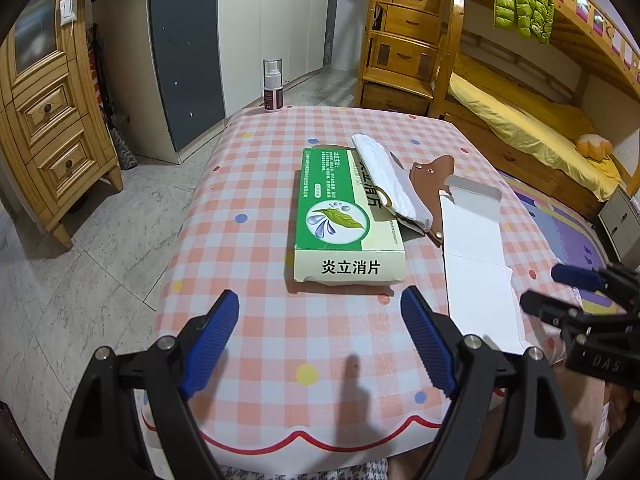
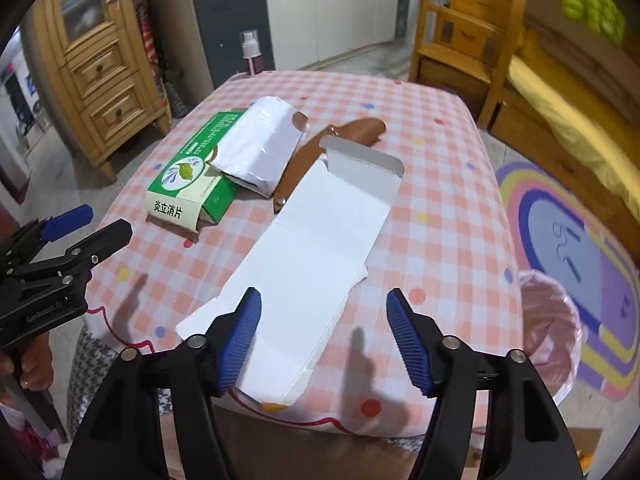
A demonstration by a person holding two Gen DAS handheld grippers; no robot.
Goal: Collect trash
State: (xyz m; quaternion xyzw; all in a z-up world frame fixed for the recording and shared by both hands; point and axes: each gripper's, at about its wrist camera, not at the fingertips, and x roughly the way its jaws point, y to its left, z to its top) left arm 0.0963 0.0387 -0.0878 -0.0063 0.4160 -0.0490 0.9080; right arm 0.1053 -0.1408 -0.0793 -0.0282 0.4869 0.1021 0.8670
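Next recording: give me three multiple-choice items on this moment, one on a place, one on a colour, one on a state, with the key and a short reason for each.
1. Where does the white packet lie?
A. partly on the green box
B. inside the bin
C. on the floor

2. What colour is the sheath beside the flattened white carton?
A. blue
B. brown
C. black

3. How do the right gripper's fingers stand?
A. shut on the carton
B. shut on nothing
C. apart, touching nothing

Key: A, the packet overlaps the box top; B, brown leather shows in both views; C, a wide gap shows, with the carton on the table below.
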